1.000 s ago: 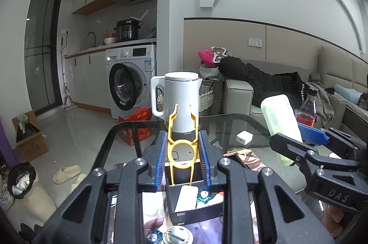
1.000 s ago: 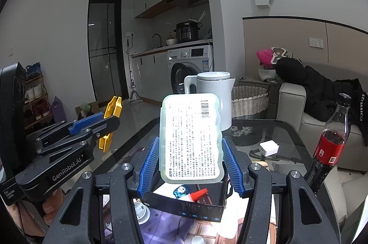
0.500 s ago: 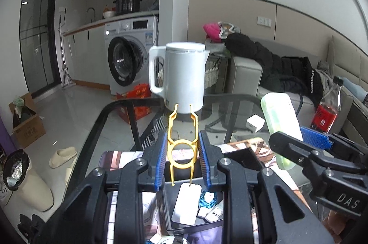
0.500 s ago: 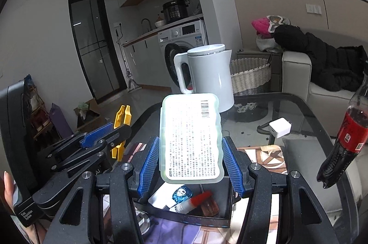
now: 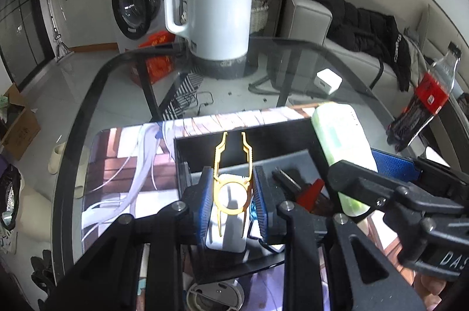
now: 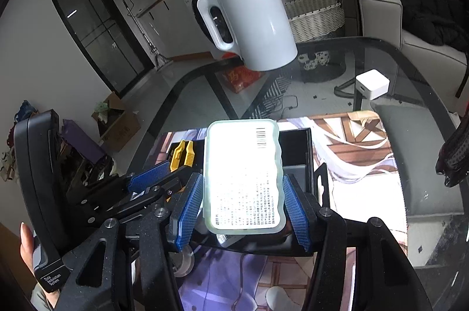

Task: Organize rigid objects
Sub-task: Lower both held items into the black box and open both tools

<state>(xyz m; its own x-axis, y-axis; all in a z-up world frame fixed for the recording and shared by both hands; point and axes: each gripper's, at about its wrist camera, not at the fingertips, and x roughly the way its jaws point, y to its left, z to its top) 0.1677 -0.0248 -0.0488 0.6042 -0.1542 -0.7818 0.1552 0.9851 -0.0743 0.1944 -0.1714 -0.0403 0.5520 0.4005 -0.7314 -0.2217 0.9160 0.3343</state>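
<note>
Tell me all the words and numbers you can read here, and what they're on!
"DAS": on the right gripper, seen from the left wrist.
"Data Acquisition System": on the left gripper, small, by the hand.
Pale green case: barcode and rows of print, too small to read.
Cola bottle label: blurred.

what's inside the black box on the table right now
Inside the black box: a white flat device, a red-handled tool and something blue. The left gripper, its yellow clip and the green case cover the rest.

Even indoor light, moderately bright. Fisheye distortion bends both views, with dark vignetted corners. Glare overexposes the pale case (image 6: 244, 176) in the right view; the glass tabletop (image 5: 117, 71) shows reflections.
</note>
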